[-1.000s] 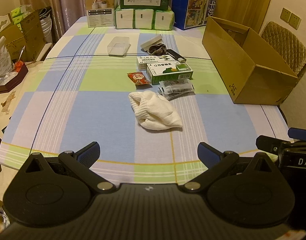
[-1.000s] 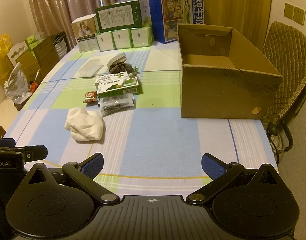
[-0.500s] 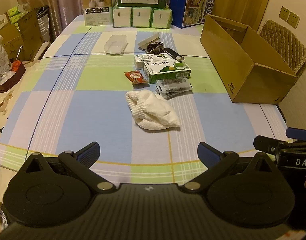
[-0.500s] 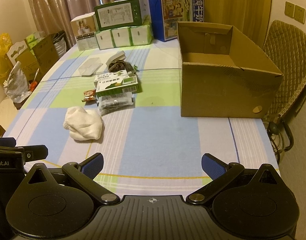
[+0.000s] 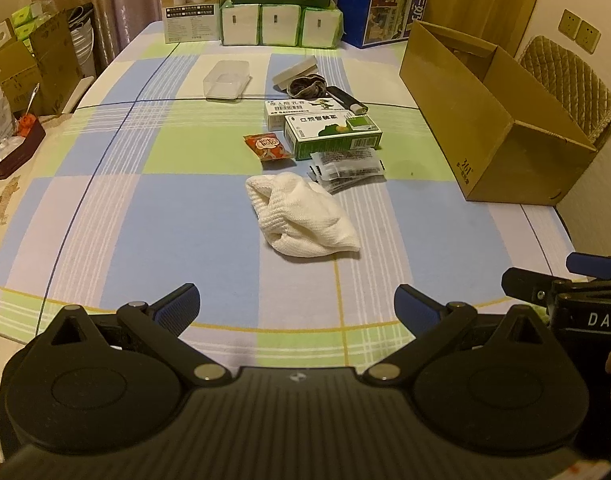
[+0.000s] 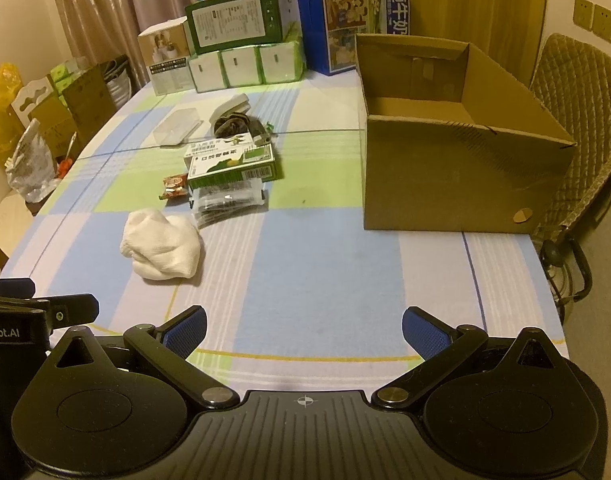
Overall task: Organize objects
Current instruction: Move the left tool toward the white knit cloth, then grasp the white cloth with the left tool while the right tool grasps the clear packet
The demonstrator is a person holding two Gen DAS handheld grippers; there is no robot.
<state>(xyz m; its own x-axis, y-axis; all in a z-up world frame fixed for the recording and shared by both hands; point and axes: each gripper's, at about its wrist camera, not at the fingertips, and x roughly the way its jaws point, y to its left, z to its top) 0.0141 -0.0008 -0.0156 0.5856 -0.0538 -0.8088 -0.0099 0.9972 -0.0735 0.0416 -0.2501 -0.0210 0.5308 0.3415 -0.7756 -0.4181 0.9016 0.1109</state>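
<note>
A home dining room: a table under a plaid tablecloth (image 5: 177,216), curtains (image 6: 117,12) at upper left, a quilted chair (image 6: 577,128) at right, tissue packs (image 5: 279,26) stacked at top.

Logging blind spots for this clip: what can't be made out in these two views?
- Cardboard box floor: hidden by its near wall in both views.
- Dark bundle behind the medicine boxes: too small to identify.
- Right gripper in the left wrist view: cut off by the edge.
- Clear packets' contents: blurred.

Both wrist cameras have eased nearer the white cloth (image 5: 301,216).
</note>
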